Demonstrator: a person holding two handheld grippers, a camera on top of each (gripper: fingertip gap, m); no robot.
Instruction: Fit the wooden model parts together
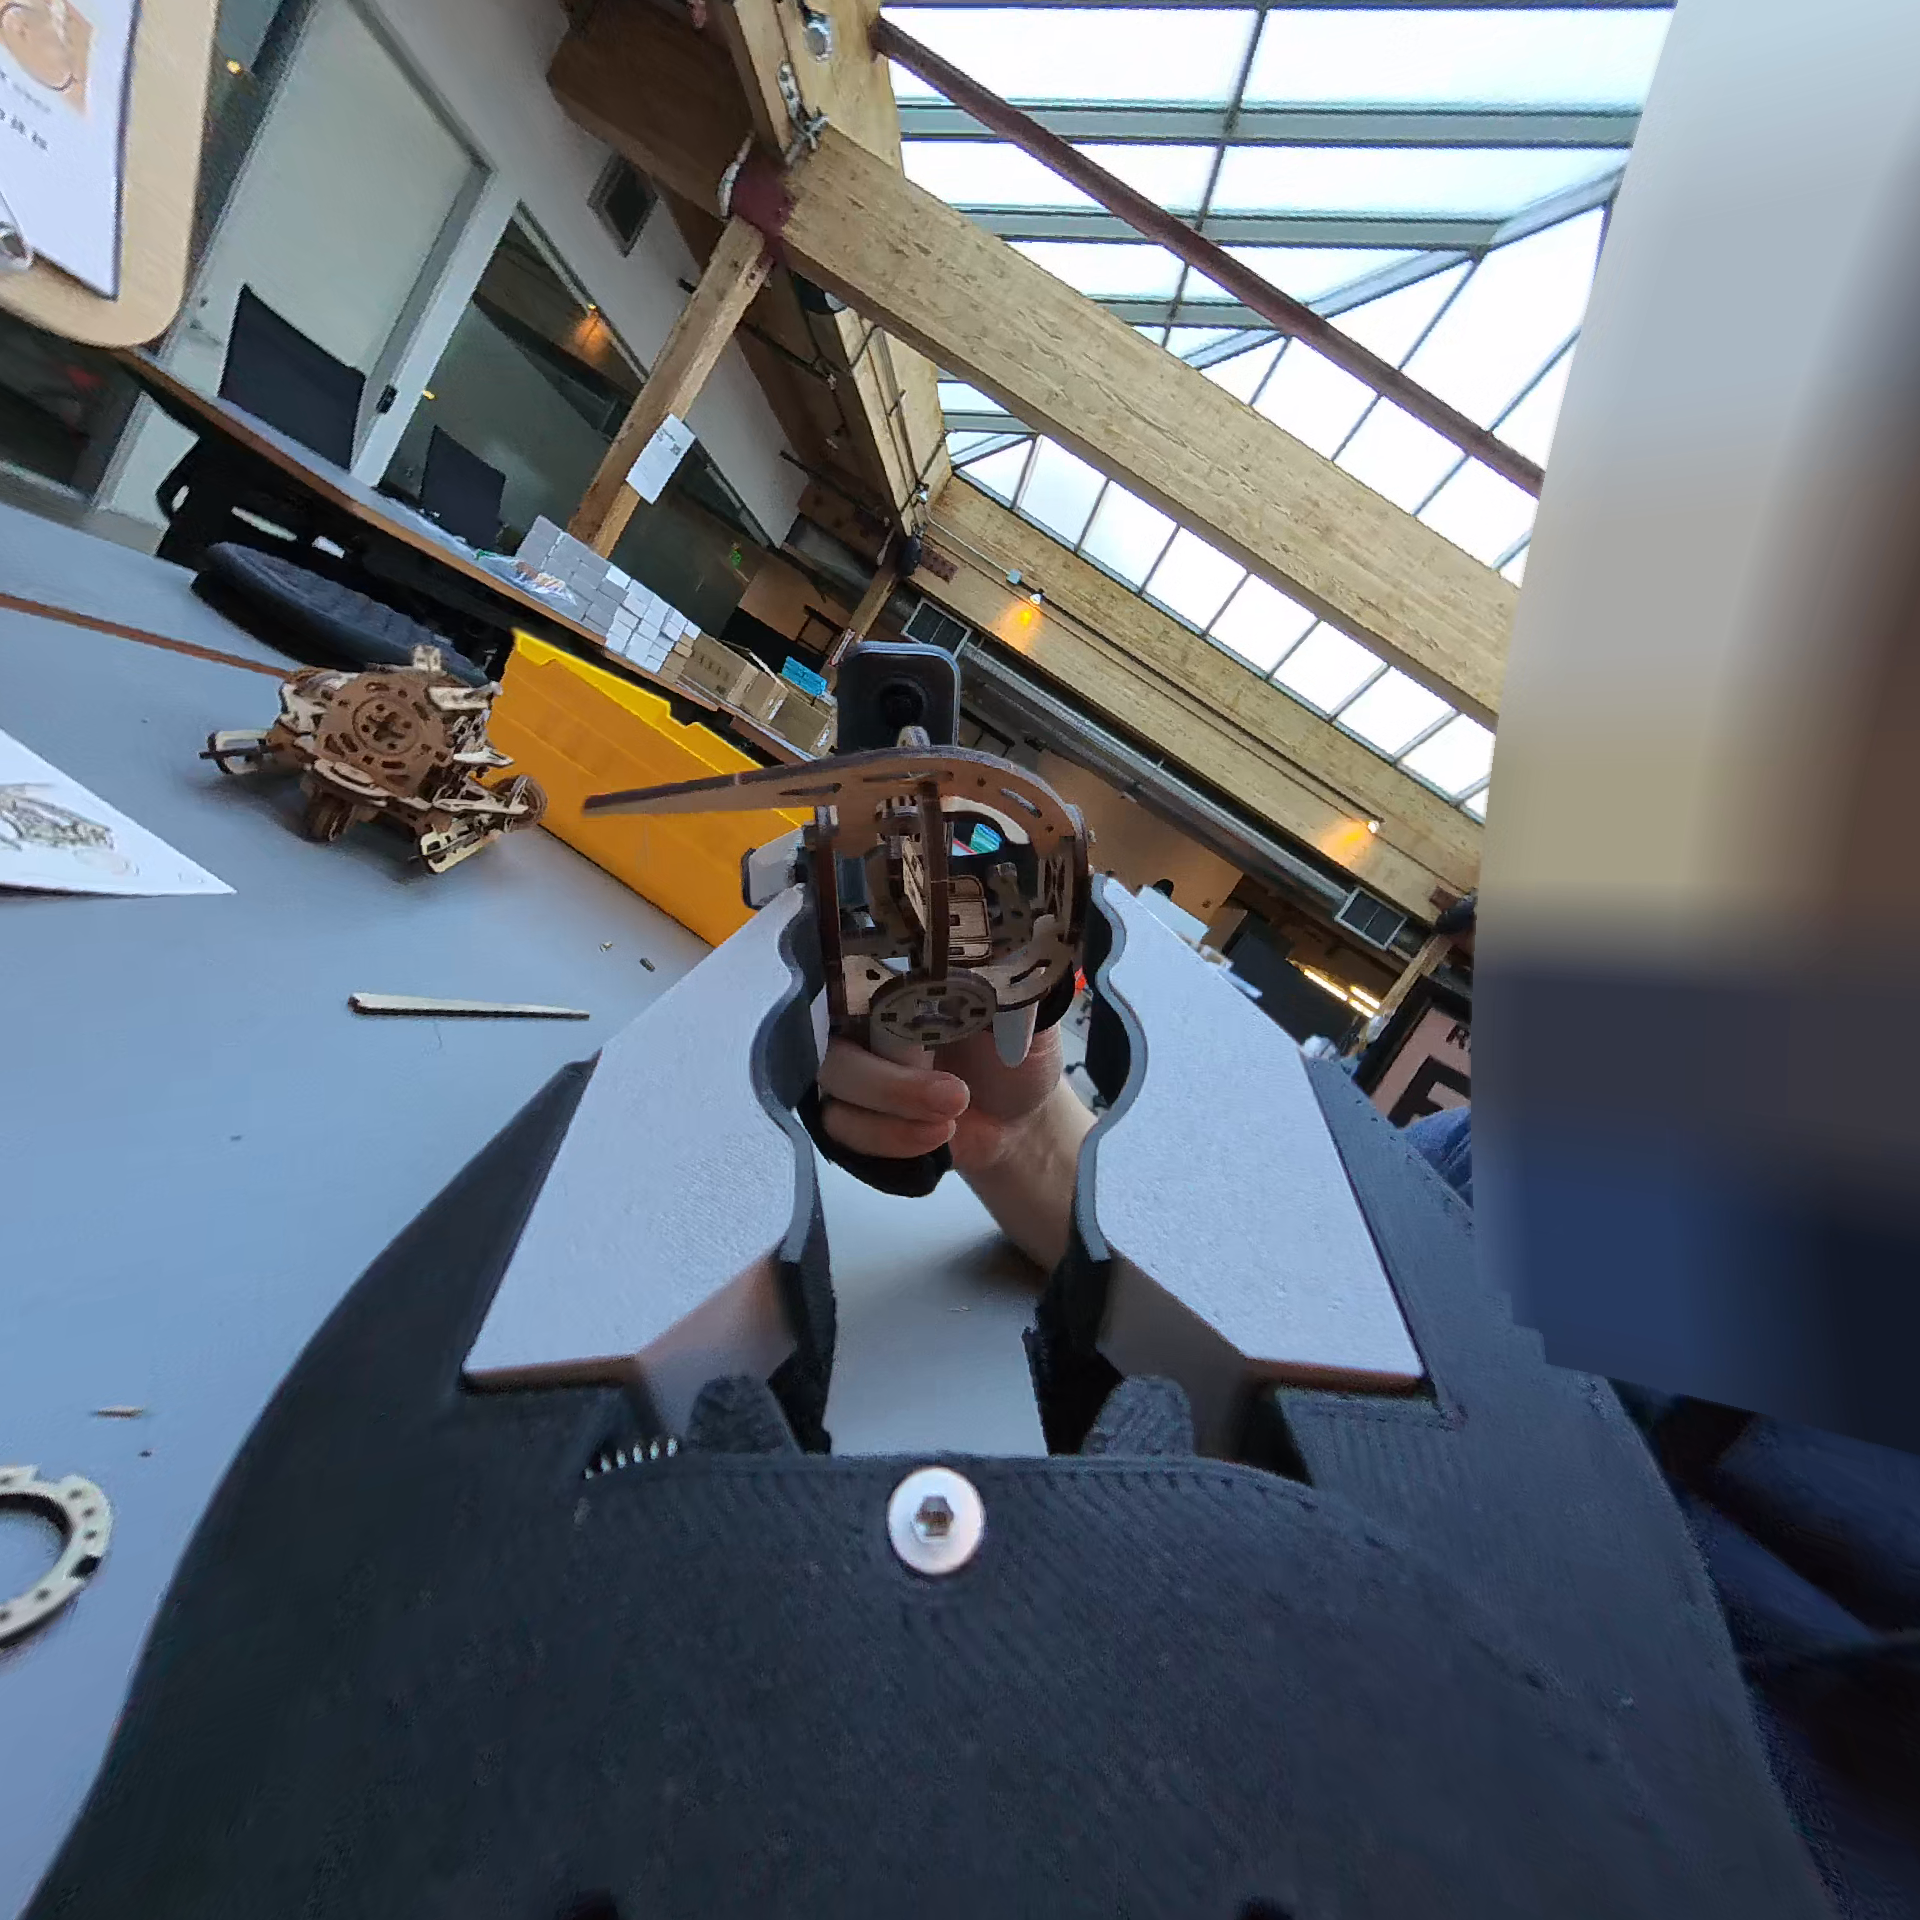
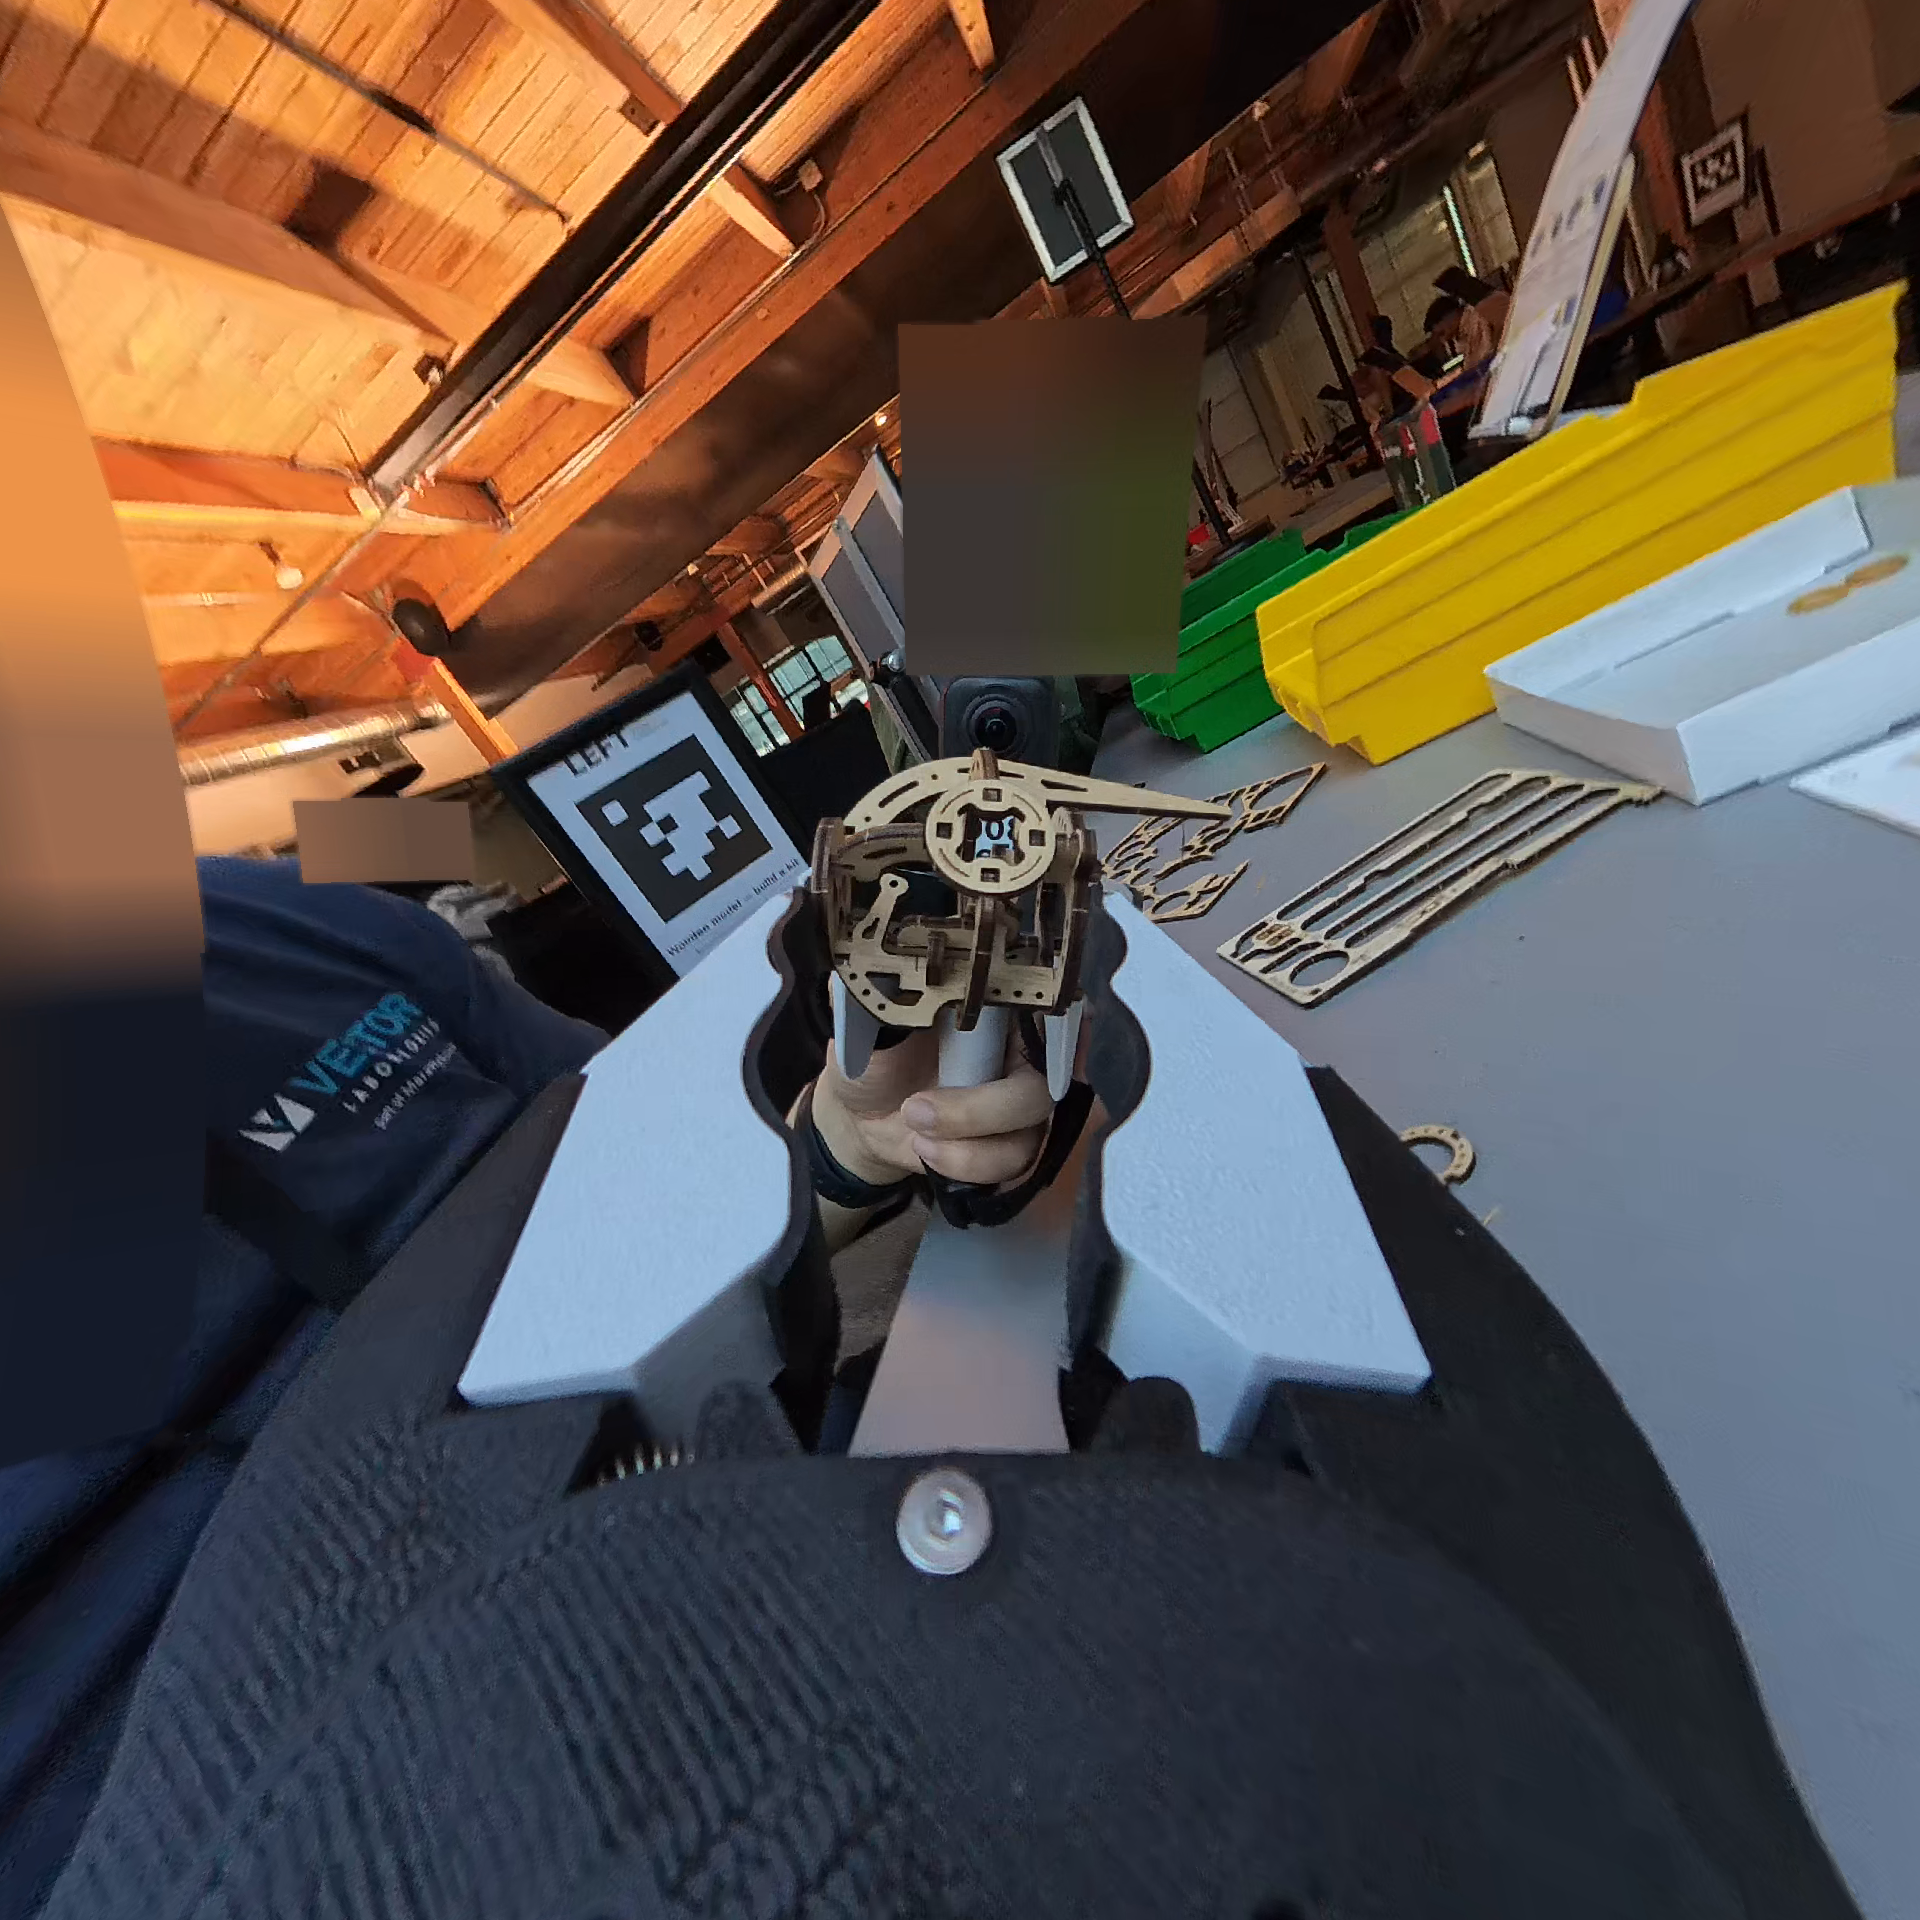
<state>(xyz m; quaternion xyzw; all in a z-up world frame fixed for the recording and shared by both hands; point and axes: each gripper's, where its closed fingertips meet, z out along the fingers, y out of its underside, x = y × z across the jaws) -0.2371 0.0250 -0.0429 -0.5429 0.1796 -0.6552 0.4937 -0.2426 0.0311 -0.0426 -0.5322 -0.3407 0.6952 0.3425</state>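
A small wooden sub-assembly [image 1: 930, 1013] of laser-cut plates, with a round disc and a long curved arm [image 1: 727, 790], is held up in the air between both grippers, which face each other. My left gripper [image 1: 945, 935] is shut on its sides. The right gripper's white fingertips [image 1: 1013, 1039] and the hand holding it [image 1: 904, 1101] show just behind. In the right wrist view the same sub-assembly [image 2: 987, 831] sits between my right gripper's [image 2: 951, 935] fingers, shut on it, with the left gripper's white tips [image 2: 852, 1039] beyond.
On the grey table [image 1: 208, 1143]: a larger built wooden model [image 1: 384, 748], a yellow bin [image 1: 623, 769], a wooden stick [image 1: 468, 1006], a ring piece [image 1: 52, 1538], a paper sheet [image 1: 62, 831]. Emptied wooden sheets [image 2: 1434, 873], green bin [image 2: 1226, 644], white box [image 2: 1704, 665] lie to the right. The larger built wooden model [image 1: 384, 748] is about 30 centimetres from both grippers' fingertips.
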